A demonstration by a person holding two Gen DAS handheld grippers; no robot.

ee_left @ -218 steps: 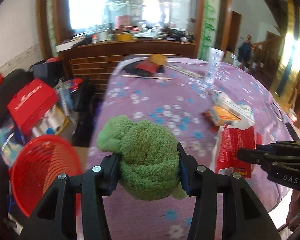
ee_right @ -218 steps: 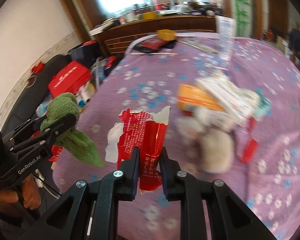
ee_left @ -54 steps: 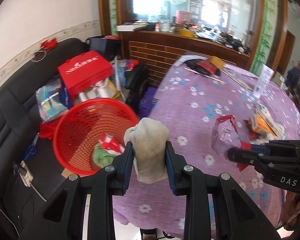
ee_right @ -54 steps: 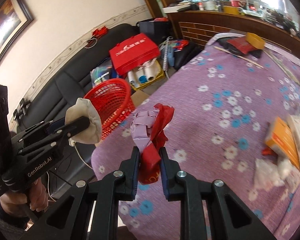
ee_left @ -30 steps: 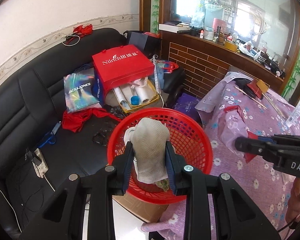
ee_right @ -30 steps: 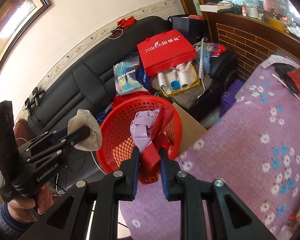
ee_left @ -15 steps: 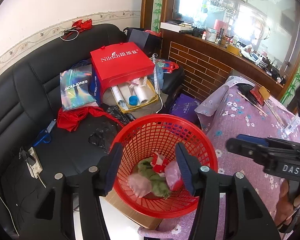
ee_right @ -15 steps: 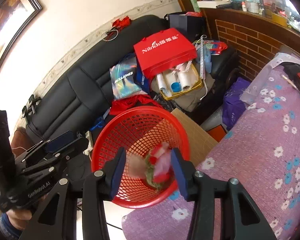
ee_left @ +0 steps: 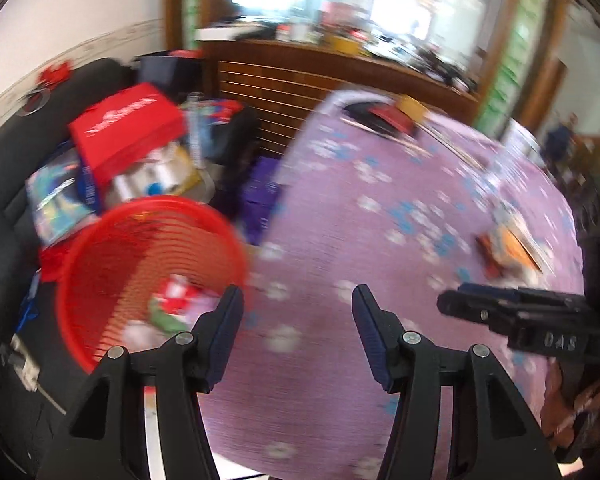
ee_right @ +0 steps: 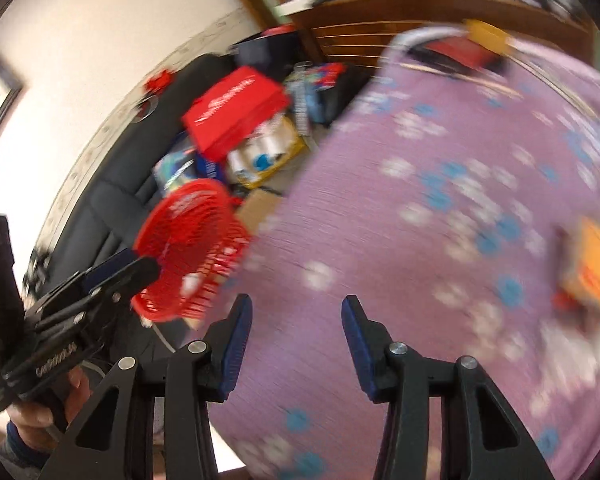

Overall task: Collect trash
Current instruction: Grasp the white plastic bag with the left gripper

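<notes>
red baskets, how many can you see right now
1. The red basket stands on the floor between the black sofa and the purple-clothed table, with trash inside. Blur may hide others.

A red plastic mesh basket (ee_left: 148,264); a matt purple flowered cloth (ee_left: 380,240) over the counter; a black leather-like sofa (ee_right: 112,184); dark slatted wood panelling (ee_left: 284,92).
</notes>
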